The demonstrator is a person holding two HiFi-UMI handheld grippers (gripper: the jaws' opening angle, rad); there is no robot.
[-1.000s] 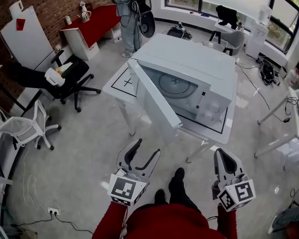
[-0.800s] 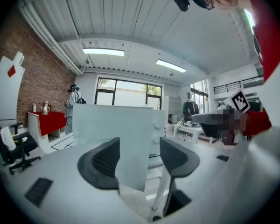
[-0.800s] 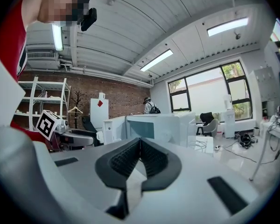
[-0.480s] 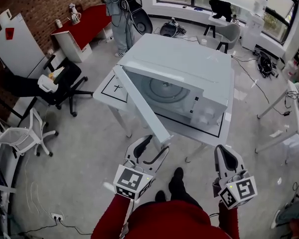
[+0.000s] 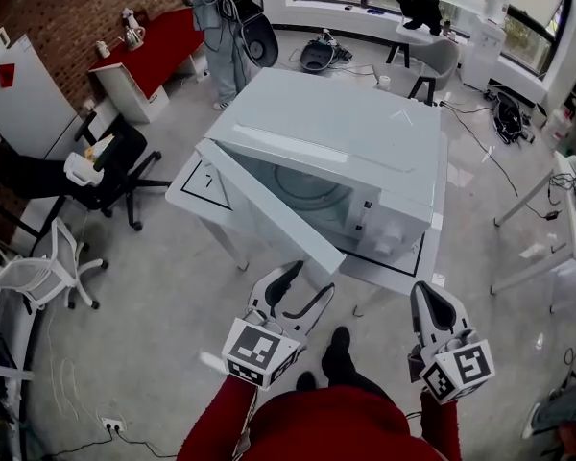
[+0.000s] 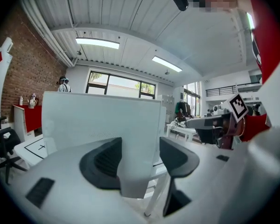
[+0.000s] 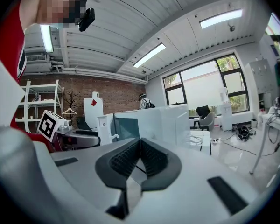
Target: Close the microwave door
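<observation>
A white microwave (image 5: 365, 133) sits on a white table (image 5: 413, 262). Its door (image 5: 269, 221) hangs open, swung out toward me with the free edge nearest. My left gripper (image 5: 302, 294) is open, just below the door's free corner; in the left gripper view the door (image 6: 100, 125) fills the space ahead, its edge between my open jaws. My right gripper (image 5: 435, 307) is shut and empty, held low to the right, apart from the microwave. In the right gripper view the microwave (image 7: 154, 120) stands ahead beyond the closed jaws.
A black office chair (image 5: 101, 176) and a white chair (image 5: 38, 272) stand at the left. A person (image 5: 216, 17) stands at the back beside a red desk (image 5: 158, 41). Another table (image 5: 571, 209) is at the right edge, with cables on the floor.
I have moved closer to the microwave. The left gripper has risen toward the door's free edge; the right gripper has barely moved.
</observation>
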